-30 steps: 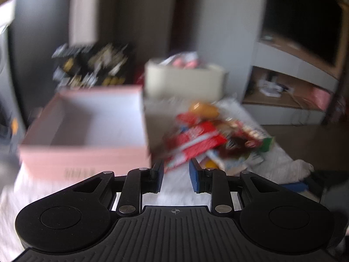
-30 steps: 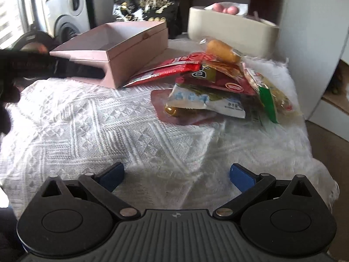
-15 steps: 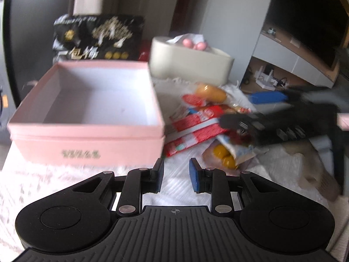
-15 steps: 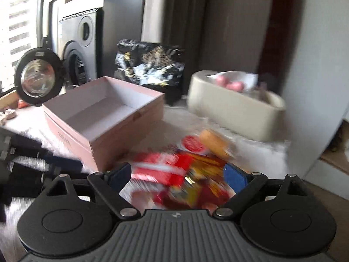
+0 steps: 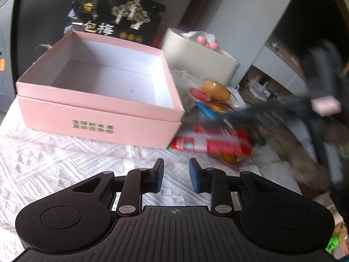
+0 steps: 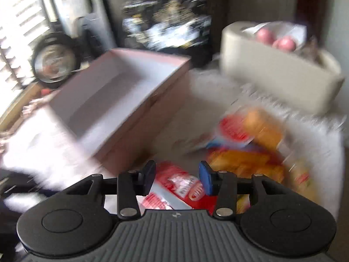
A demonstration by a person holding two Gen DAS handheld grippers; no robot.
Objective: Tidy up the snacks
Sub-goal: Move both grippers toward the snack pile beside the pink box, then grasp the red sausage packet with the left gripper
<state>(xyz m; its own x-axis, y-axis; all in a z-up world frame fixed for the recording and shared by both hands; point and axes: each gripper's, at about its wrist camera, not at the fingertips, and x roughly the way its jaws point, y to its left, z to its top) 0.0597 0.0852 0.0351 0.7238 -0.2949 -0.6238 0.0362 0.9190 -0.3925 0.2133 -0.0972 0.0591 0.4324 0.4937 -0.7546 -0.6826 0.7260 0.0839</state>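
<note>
Near field: left gripper (image 5: 176,175) hung over the white knit cloth (image 5: 65,152) on the bench, jaws nearly clenched w/ nothing between them. Right gripper (image 6: 176,178) was over the snack pile, jaws closing; a red-and-white packet (image 6: 174,185) lay between and just beyond the blue pads (image 6: 204,178), but motion blur hid whether they pressed on it yet. Key relation: in the left wrist view the same red packet (image 5: 209,145) lay ahead and to the right of the left jaws, long axis roughly crosswise to them, one end just beside the pink box's near right corner; right hand was judged much the nearer, so the pick looked like its job. Mid field: open pink box (image 5: 102,100), inside empty, green print on its front wall (Chinese characters, too small to read reliably). Beside it, more snacks incl. an orange-yellow bun-like item (image 5: 216,88) in clear wrap. Far field: cream oval container (image 5: 196,59) w/ pink balls, and a black bag (image 5: 115,19) w/ white lettering "一包梅" and gold tree motif.
</note>
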